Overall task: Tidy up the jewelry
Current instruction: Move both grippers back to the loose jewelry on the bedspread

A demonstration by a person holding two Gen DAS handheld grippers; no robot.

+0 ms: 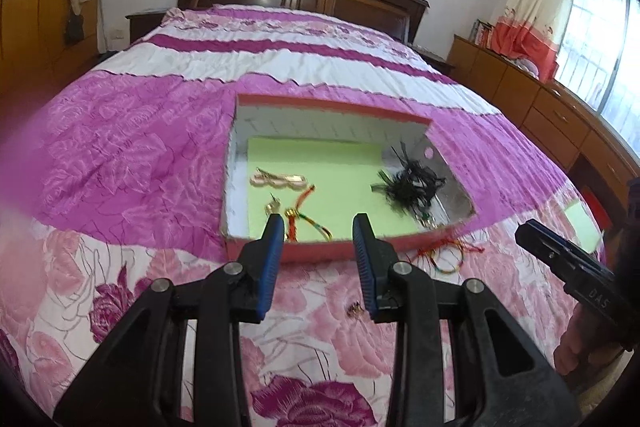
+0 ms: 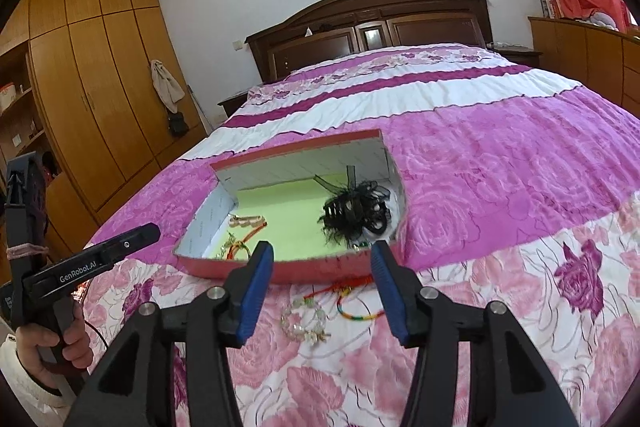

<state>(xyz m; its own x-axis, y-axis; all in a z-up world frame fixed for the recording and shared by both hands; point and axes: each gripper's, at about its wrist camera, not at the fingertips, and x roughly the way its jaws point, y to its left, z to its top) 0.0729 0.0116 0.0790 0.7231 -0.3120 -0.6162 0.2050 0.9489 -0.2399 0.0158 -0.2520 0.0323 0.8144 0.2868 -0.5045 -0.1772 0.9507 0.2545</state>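
A red box (image 1: 320,254) (image 2: 320,270) with a lime-green lining lies open on the flowered bedspread. Inside are a black feathered hair claw (image 1: 412,183) (image 2: 356,211), a pink-gold hair clip (image 1: 278,179) (image 2: 246,221), a red and multicolour cord (image 1: 306,219) and a small earring (image 1: 273,205). On the bedspread in front of the box lie a multicolour cord bracelet (image 1: 444,259) (image 2: 356,311), a clear bead bracelet (image 2: 304,323) and a small gold earring (image 1: 355,309). My left gripper (image 1: 318,223) hovers open at the box's near wall, holding nothing. My right gripper (image 2: 322,247) is open above the two bracelets, also holding nothing.
The bed (image 1: 140,131) stretches away to a dark wooden headboard (image 2: 372,23). A wooden wardrobe (image 2: 92,79) stands on the left and a low dresser (image 1: 552,115) under the window on the right. A second green sheet (image 1: 580,223) lies at the bed's right edge. A hand (image 2: 48,343) grips the left tool's handle.
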